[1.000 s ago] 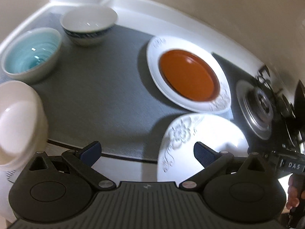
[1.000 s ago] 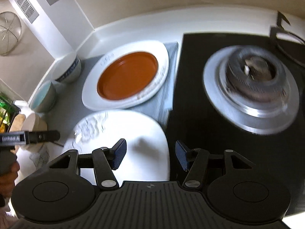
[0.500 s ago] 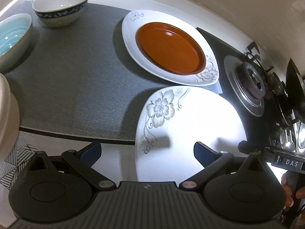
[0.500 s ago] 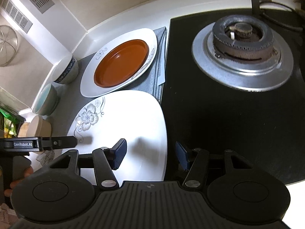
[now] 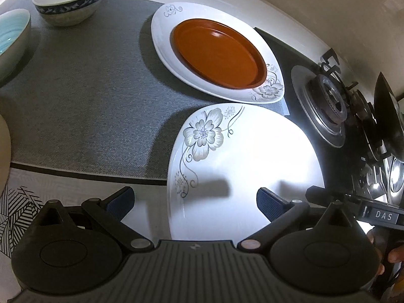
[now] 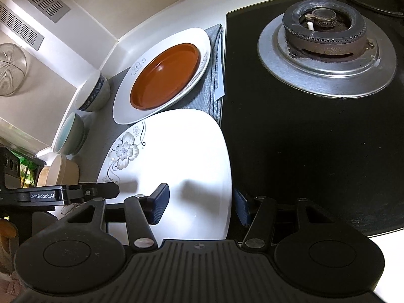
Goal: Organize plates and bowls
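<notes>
On a kitchen counter beside the stove, the near white plate lies flat; the right gripper straddles its edge, spread, probably to pinch it; left gripper spread too

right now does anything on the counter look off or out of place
Mostly the near white flowered plate: it sits half off the grey mat, its edge against the black stove top. A folded mat corner also overlaps the stove. Nothing looks spilled or broken.
</notes>
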A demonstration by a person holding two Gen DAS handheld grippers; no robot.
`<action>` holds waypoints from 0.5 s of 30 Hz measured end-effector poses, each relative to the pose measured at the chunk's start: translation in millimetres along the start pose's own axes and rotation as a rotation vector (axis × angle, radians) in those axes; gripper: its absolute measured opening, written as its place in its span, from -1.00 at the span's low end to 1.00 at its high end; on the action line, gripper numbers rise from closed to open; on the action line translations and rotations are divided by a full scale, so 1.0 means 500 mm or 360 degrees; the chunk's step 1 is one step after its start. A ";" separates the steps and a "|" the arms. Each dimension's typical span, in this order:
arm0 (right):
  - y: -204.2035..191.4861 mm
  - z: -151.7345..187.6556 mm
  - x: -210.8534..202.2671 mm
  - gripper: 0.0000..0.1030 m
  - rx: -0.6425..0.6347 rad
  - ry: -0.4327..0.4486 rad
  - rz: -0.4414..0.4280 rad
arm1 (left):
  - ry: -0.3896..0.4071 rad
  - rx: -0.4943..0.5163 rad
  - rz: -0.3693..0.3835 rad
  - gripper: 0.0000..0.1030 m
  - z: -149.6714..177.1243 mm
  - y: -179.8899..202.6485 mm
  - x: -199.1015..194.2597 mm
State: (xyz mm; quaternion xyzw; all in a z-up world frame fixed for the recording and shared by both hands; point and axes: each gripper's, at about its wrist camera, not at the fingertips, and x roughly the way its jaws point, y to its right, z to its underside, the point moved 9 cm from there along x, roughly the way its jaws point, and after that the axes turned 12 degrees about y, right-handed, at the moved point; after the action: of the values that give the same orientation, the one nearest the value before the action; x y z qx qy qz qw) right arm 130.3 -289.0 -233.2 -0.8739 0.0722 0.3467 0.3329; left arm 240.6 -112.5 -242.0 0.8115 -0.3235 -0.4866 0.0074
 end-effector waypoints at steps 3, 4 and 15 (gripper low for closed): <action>-0.001 0.001 0.002 0.13 0.0002 0.0000 -0.0015 | -0.0002 0.0014 0.0003 0.99 0.000 0.005 0.003; -0.002 0.001 0.003 0.13 0.0002 0.0001 -0.0014 | -0.0002 0.0019 0.0004 0.99 0.000 0.007 0.004; 0.016 0.004 -0.002 -0.48 -0.0025 0.0036 0.0032 | -0.0012 0.0102 0.0036 0.65 0.007 0.044 0.014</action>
State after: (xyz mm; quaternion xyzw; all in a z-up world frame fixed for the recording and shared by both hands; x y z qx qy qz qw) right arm 125.6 -294.2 -237.9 -0.8797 0.0819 0.3406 0.3216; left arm 228.8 -132.7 -242.3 0.8057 -0.3481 -0.4790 -0.0144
